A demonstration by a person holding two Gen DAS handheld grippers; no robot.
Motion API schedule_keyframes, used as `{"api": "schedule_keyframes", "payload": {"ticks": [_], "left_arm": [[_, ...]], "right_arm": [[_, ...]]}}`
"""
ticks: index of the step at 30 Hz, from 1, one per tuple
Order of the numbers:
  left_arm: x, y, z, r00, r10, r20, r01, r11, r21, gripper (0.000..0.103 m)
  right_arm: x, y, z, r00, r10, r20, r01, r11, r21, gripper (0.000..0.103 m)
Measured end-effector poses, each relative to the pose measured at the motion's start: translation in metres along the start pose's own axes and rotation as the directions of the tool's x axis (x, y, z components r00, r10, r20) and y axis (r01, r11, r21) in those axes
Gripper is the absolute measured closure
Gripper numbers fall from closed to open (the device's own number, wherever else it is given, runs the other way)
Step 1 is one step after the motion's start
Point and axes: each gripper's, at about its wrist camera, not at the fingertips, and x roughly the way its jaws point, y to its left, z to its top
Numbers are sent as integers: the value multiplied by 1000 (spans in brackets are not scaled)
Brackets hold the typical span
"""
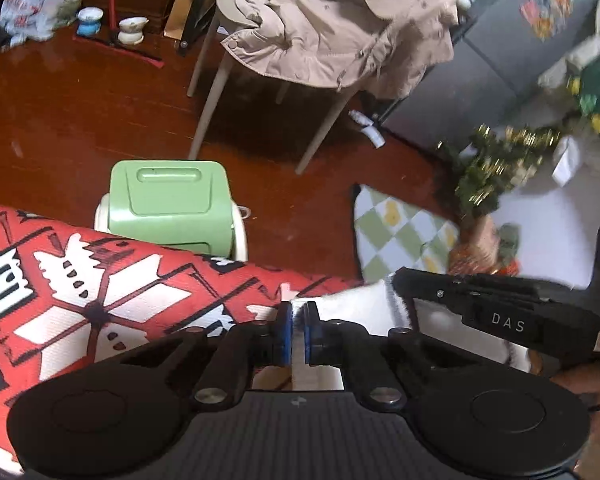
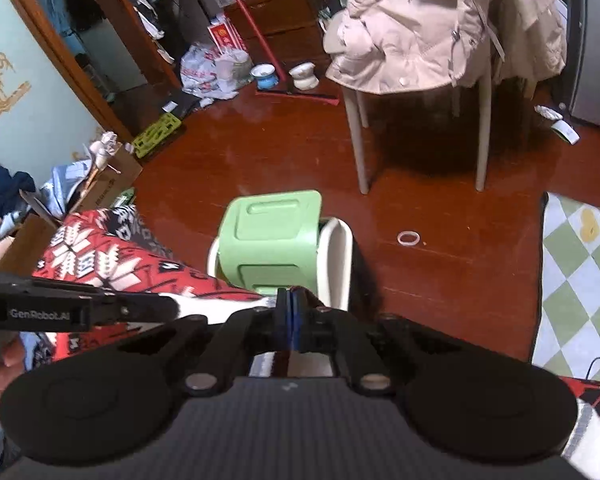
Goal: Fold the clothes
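Both tools (image 1: pixel 297 330) (image 2: pixel 291 322) pinch the white garment (image 1: pixel 352 304) edge.

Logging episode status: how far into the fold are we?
Early. Done: both claws have a pinch on the white garment. In hand: left claw and right claw are shut on the white garment, held up over the red patterned cover. Left: no finished fold visible; the folding itself remains.

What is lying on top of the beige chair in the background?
A beige padded jacket is draped over the chair, covering seat and backrest; only the legs show clearly. Whether anything lies under the jacket cannot be seen.
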Motion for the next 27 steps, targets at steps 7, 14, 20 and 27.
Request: {"api": "schedule_keyframes", "payload": {"ticks": [7,14,20,27], "left_arm": [[-8,-2,-2,996,88,31,-89,996,23,96],[-32,-19,8,990,119,73,-128,983,128,89],[-18,-76,12,1000,-27,-3,27,972,234,83],[40,-159,1,984,-130,-119,160,940,301,83]], "right_arm": [[-4,-23,-2,1000,-2,9,1,996,88,92],[-81,-65,-13,995,-39,95,28,993,115,92],[-145,-122,-57,982,-170,77,152,967,204,87],[-174,-182,-104,967,-253,30,233,929,288,87]]}}
